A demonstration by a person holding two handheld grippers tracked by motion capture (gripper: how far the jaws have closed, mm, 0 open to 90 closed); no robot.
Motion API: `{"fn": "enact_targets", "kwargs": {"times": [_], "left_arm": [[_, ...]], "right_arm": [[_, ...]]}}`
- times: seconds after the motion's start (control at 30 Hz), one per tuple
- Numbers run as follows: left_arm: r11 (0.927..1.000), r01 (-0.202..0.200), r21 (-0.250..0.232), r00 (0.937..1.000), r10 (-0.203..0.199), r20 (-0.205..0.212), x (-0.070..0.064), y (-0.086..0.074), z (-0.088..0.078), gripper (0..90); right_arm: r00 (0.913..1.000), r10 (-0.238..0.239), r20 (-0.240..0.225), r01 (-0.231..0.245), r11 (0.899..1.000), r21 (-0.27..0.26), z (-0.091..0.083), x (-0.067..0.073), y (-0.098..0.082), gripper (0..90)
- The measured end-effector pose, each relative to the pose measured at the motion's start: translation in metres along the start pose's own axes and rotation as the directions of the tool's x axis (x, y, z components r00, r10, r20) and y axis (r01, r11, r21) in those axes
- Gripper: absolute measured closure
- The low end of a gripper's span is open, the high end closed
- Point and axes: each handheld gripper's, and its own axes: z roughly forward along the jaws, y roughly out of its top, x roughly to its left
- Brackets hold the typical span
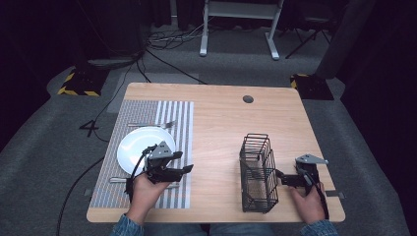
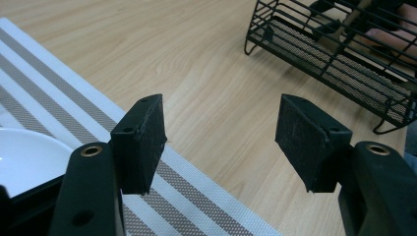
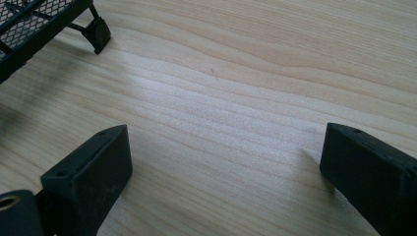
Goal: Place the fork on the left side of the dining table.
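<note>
A white plate [image 1: 140,147] lies on a grey striped placemat [image 1: 147,110] at the table's left. A fork [image 1: 152,125] rests beyond the plate and a metal utensil [image 1: 118,180] lies in front of it. My left gripper [image 1: 187,169] hovers over the placemat's right part, just right of the plate, jaws open and empty. From the left gripper view [image 2: 221,142] I look across the placemat's edge [image 2: 59,93] toward a black wire basket [image 2: 339,54]. The basket [image 1: 258,172] stands right of centre. My right gripper [image 1: 281,177] is just right of it, open and empty [image 3: 223,162] over bare wood.
The wooden table [image 1: 221,123] has a round cable hole [image 1: 248,99] near its far edge. The basket's foot [image 3: 98,34] sits close to the right gripper's left jaw. Cables and a white desk frame [image 1: 241,29] lie on the floor beyond the table.
</note>
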Motion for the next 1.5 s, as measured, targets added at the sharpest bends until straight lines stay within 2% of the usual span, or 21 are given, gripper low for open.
{"fn": "enact_targets", "kwargs": {"times": [0.2,0.3,0.37,0.4,0.43,0.47,0.5,0.57,0.6,0.63,0.8,1.0,1.07,1.1,1.2,1.23,1.27,1.5], "left_arm": [[0.9983,-0.023,0.054,0.9997,0.024,-0.006,-0.008,-0.007,0.015,33.0],[0.9938,-0.048,0.1,0.9987,0.049,-0.011,-0.015,-0.01,0.025,32.8],[0.9918,-0.047,0.119,0.9989,0.048,-0.002,-0.017,-0.011,0.032,32.7],[0.9896,-0.048,0.136,0.9988,0.048,-0.001,-0.019,-0.011,0.036,32.4],[0.9833,-0.059,0.172,0.9982,0.061,-0.002,-0.023,-0.012,0.045,31.3],[0.9833,-0.059,0.172,0.9982,0.061,-0.002,-0.023,-0.012,0.045,30.9],[0.9762,-0.075,0.204,0.9971,0.076,0.003,-0.028,-0.012,0.052,30.5],[0.9711,-0.084,0.223,0.9964,0.085,0.006,-0.032,-0.013,0.057,29.6],[0.9711,-0.084,0.223,0.9964,0.085,0.006,-0.032,-0.013,0.057,29.4],[0.9645,-0.103,0.243,0.9945,0.105,0.006,-0.037,-0.014,0.062,28.9],[0.9626,-0.114,0.246,0.9934,0.114,0.015,-0.044,-0.015,0.07,27.4],[0.9526,-0.16,0.259,0.9864,0.165,0.004,-0.056,-0.02,0.084,24.0],[0.9452,-0.176,0.275,0.9829,0.184,-0.003,-0.059,-0.022,0.088,23.0],[0.9472,-0.184,0.263,0.9818,0.19,0.001,-0.06,-0.023,0.089,21.8],[0.9503,-0.177,0.256,0.9832,0.183,0.003,-0.06,-0.023,0.091,20.5],[0.9563,-0.164,0.242,0.9858,0.168,0.005,-0.059,-0.025,0.092,18.9],[0.9577,-0.171,0.231,0.9847,0.174,0.008,-0.058,-0.026,0.093,15.8],[0.9582,-0.168,0.231,0.9851,0.172,0.005,-0.058,-0.026,0.094,13.4]], "right_arm": [[1.0,-0.003,0.0,0.003,1.0,-0.001,0.0,0.0,0.0,5.3],[1.0,-0.004,-0.001,0.004,1.0,-0.001,0.0,0.0,0.0,5.3],[1.0,-0.004,-0.002,0.004,1.0,0.0,0.0,0.0,0.0,5.3],[1.0,-0.005,-0.002,0.005,1.0,-0.001,0.0,0.0,0.0,5.3],[1.0,-0.006,-0.002,0.006,1.0,-0.001,0.0,0.0,0.0,5.3],[1.0,-0.006,-0.002,0.006,1.0,-0.001,0.0,0.0,0.0,5.3],[1.0,-0.006,-0.002,0.006,1.0,0.0,0.0,0.0,0.0,5.3],[1.0,-0.007,-0.003,0.007,1.0,0.0,0.0,0.0,0.0,5.3],[1.0,-0.007,-0.003,0.007,1.0,0.0,0.0,0.0,0.0,5.3],[1.0,-0.006,-0.003,0.006,1.0,0.0,0.0,0.0,0.0,5.3],[1.0,-0.008,-0.005,0.008,1.0,0.001,0.0,0.0,0.0,5.3],[0.9999,-0.011,-0.007,0.011,1.0,0.0,0.0,0.0,0.0,5.3],[0.9999,-0.012,-0.008,0.012,1.0,0.0,0.0,0.0,0.0,5.3],[0.9999,-0.012,-0.008,0.012,1.0,0.0,0.0,0.0,0.0,5.3],[0.9999,-0.014,-0.009,0.014,1.0,0.0,0.0,0.0,0.0,5.3],[0.9999,-0.013,-0.009,0.013,1.0,0.0,0.0,0.0,0.0,5.4],[0.9999,-0.014,-0.009,0.014,1.0,0.0,0.0,0.0,0.0,5.4],[0.9999,-0.01,-0.01,0.01,1.0,0.002,0.0,0.0,0.0,4.6]]}}
